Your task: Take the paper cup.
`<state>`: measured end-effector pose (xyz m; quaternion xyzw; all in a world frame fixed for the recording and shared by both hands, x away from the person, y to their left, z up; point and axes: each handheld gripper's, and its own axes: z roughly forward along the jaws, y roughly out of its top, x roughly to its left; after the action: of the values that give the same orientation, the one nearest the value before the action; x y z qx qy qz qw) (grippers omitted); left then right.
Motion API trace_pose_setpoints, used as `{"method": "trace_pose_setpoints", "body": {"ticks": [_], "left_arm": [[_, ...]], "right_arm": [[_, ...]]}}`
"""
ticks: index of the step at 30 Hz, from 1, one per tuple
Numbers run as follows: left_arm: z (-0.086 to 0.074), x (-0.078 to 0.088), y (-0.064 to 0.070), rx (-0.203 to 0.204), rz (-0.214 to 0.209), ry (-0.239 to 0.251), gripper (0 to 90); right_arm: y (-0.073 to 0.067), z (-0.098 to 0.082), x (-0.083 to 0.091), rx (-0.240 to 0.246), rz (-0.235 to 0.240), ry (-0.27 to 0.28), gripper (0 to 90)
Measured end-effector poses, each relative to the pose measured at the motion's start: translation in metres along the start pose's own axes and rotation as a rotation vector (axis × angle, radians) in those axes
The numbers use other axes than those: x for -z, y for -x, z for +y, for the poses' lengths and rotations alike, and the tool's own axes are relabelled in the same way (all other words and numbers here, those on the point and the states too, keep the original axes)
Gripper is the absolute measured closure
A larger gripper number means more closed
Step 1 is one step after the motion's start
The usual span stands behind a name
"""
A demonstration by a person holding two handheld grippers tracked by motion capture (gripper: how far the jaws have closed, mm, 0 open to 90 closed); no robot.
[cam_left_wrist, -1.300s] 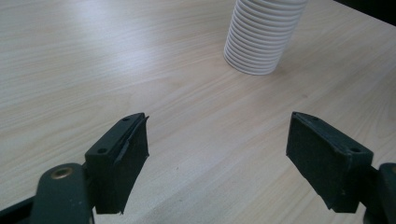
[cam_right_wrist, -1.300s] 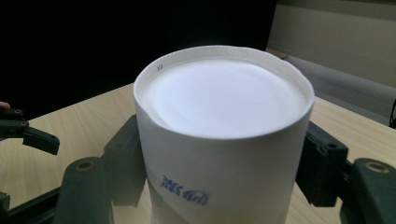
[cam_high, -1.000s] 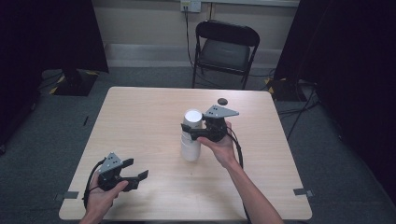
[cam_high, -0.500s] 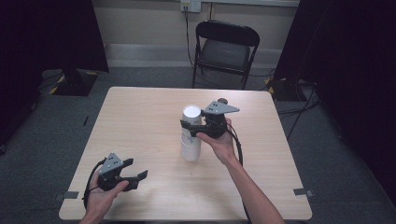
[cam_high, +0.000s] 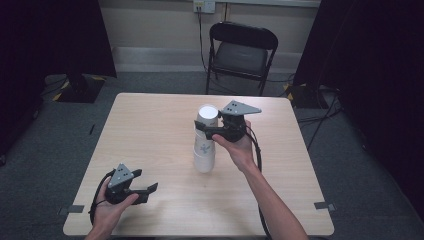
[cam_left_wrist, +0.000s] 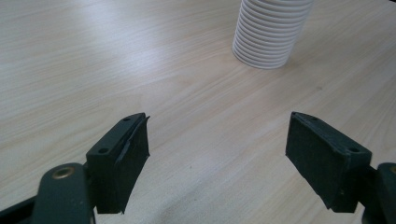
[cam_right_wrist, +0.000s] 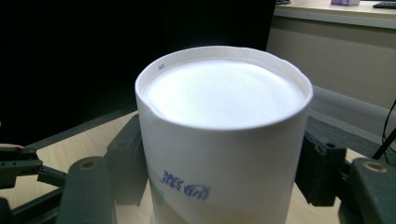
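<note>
A: What do we have in hand here? I see the right claw [cam_high: 206, 131] closed on the top paper cup [cam_high: 207, 119] of the stack of paper cups [cam_high: 204, 155], which stands upside down near the middle of the worktop [cam_high: 150, 125].

B: Yes. In the right gripper view the two black jaws press the cup wall from both sides, a little below its upturned bottom, and they have just been closing further on it. The cup [cam_right_wrist: 224, 135] sits between them, white with a small blue print.

A: How will it handle, do we think?

B: We judge it very light and thin-walled. Paper gives way easily, so a hard squeeze would dent the wall. The stiff ring at the bottom edge is the strongest part, so holding just under it, as now, seems sensible. Nested cups also tend to stick, so the one below may come up with it.

A: And the pose of the right hand [cam_high: 240, 147]?

B: The forearm comes in from the lower right, and the hand holds the claw about level, reaching to the cup from the right side. The top cup looks a little raised from the stack, but how far it is free we cannot tell.

A: The left claw [cam_high: 150, 189]?

B: It rests low near the front left corner of the worktop, jaws wide apart and holding nothing. The left gripper view shows bare wood between them, with the ribbed foot of the stack [cam_left_wrist: 271, 35] well ahead.
</note>
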<state>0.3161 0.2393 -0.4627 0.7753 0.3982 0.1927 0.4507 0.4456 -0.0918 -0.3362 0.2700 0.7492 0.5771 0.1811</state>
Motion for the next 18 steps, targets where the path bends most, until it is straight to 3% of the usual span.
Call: {"method": "trace_pose_setpoints", "body": {"ticks": [13, 18], "left_arm": [[0.004, -0.003, 0.006, -0.031, 0.004, 0.036, 19.9], [0.005, -0.003, 0.008, -0.03, -0.016, 0.041, 19.8]], "right_arm": [[0.003, 0.015, 0.015, -0.014, -0.008, 0.029, 32.0], [0.003, 0.014, 0.024, -0.015, -0.015, 0.028, 32.5]]}}
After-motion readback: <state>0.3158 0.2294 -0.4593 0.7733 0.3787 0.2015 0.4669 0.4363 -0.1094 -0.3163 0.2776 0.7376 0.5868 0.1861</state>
